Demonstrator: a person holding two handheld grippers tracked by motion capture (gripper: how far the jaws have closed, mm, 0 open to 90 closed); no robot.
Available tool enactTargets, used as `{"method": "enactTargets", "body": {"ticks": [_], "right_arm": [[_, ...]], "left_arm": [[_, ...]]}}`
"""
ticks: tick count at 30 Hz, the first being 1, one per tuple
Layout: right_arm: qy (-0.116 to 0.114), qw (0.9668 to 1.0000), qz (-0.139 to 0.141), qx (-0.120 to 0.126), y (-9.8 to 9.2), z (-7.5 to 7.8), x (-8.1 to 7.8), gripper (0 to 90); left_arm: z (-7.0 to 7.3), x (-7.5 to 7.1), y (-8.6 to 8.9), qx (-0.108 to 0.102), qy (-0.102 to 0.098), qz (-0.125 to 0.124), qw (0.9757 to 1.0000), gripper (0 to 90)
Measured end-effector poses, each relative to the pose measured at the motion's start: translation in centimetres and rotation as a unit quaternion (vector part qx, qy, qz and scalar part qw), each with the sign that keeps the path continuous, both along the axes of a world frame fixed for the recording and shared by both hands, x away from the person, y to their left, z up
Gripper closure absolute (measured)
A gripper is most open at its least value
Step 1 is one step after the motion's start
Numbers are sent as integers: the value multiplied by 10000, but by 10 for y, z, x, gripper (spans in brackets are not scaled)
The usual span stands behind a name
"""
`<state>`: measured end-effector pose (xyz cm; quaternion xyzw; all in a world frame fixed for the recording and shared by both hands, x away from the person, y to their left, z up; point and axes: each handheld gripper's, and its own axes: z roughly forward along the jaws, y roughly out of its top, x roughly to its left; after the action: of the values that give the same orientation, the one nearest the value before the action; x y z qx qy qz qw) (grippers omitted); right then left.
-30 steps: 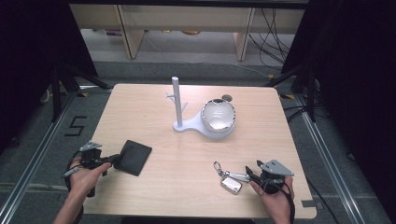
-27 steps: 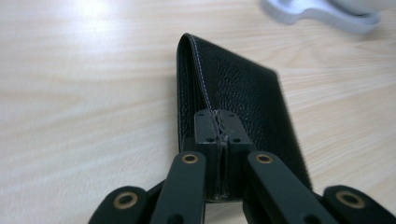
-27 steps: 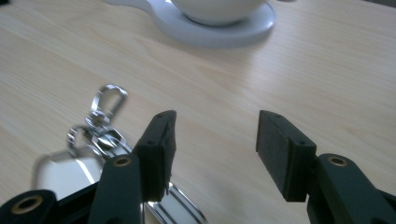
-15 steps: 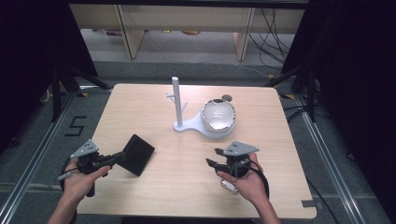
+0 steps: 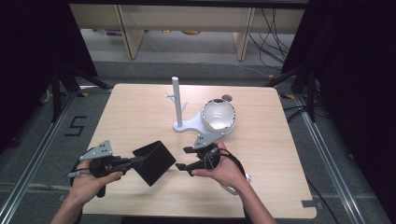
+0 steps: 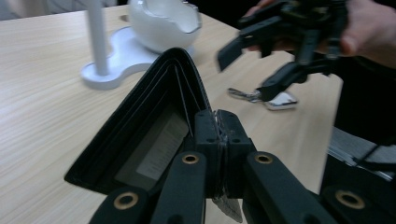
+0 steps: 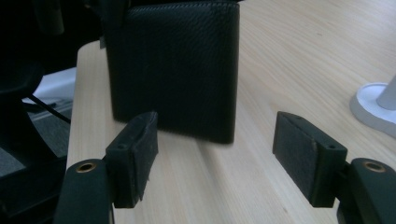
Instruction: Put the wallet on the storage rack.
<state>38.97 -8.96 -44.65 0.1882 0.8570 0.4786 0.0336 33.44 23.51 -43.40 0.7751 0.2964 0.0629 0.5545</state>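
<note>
Left tongs point(image 5: 128, 162) clenched on the wallet point(image 5: 154, 161); right tongs point(image 5: 184, 157), just spreading and empty, should grip its free flap squarely.

Left gripper point(image 5: 135, 162) gripped in the left hand point(image 5: 91, 179) at lower left, forearm entering from the bottom edge, jaws pressed tight together and pointing right. Right gripper point(image 5: 185, 157) held in the right hand point(image 5: 224, 167) near the middle, aimed left toward the other, jaws just opened further and standing wide apart, nothing between the pads.
</note>
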Motion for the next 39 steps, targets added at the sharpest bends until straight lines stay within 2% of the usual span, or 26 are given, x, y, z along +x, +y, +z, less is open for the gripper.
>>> {"method": "enactTargets", "body": {"ticks": [2,3,5,6,9,12,13,14,16,17,18,19,20,21,22,23,24,25,26,28,30,31,32,35,37,39], "right_arm": [[31,9999,119,94,2,-2,2,300],[138,9997,171,92,3,-2,3,298],[127,9996,222,110,4,-3,2,280],[138,9993,306,155,5,-4,2,281],[246,9982,524,162,5,-7,2,282],[414,9964,725,157,8,-10,-2,383],[408,9966,707,118,8,-10,-4,429],[256,9965,790,81,7,-10,-4,503],[298,9970,716,30,3,-8,-4,653],[288,9969,734,87,0,-7,-3,712],[373,9967,720,98,-2,-6,-5,742],[328,9964,770,99,-3,-5,-5,762],[233,9969,746,-35,-3,-2,-6,773],[267,9973,638,-262,-2,2,-10,778],[80,9964,649,-530,-1,5,-10,780],[-14,9944,639,-838,0,8,-11,781],[-26,9918,467,-1187,-1,13,-13,781],[-196,9881,493,-1443,-2,17,-11,781],[-270,9856,493,-1597,-4,21,-9,781],[-234,9810,388,-1884,-8,32,-8,781],[-424,9730,301,-2249,-13,43,-6,781],[-564,9683,331,-2412,-15,49,-4,780],[-617,9654,217,-2522,-18,55,-3,781],[-712,9542,138,-2901,-25,69,1,780],[-787,9452,73,-3167,-30,76,5,780],[-824,9387,-23,-3349,-35,81,8,780]], "left_arm": [[2,-1,-7,-10,-3,-218,9998,879],[3,-1,-10,-5,-4,-323,9995,880],[4,-2,-17,-8,-25,-553,9985,880],[5,-2,-20,59,-52,-604,9981,879],[6,-2,-29,28,-94,-807,9967,880],[6,-1,-37,15,-125,-950,9954,879],[6,0,-39,96,-122,-947,9954,879],[6,1,-39,170,-121,-897,9958,878],[5,3,-39,215,-129,-738,9970,876],[4,6,-38,130,-106,-664,9977,874],[3,7,-38,93,-56,-571,9983,869],[2,8,-38,97,-32,-536,9985,861],[2,9,-40,117,-55,-446,9989,843],[2,10,-40,190,-68,-343,9992,799],[2,10,-41,164,-49,-295,9994,741],[2,10,-42,159,-102,-235,9995,692],[2,10,-42,188,-183,-192,9995,661],[3,9,-41,307,-256,-96,9992,644],[2,8,-40,316,-298,-63,9990,634],[2,6,-36,413,-371,58,9984,613],[-1,5,-31,460,-429,149,9979,601],[-3,4,-28,537,-466,235,9972,595],[-5,4,-25,646,-497,365,9960,589],[-16,5,-16,876,-373,530,9940,548],[-24,6,-11,1087,-293,584,9919,502],[-31,6,-6,1278,-277,756,9885,480]]}}
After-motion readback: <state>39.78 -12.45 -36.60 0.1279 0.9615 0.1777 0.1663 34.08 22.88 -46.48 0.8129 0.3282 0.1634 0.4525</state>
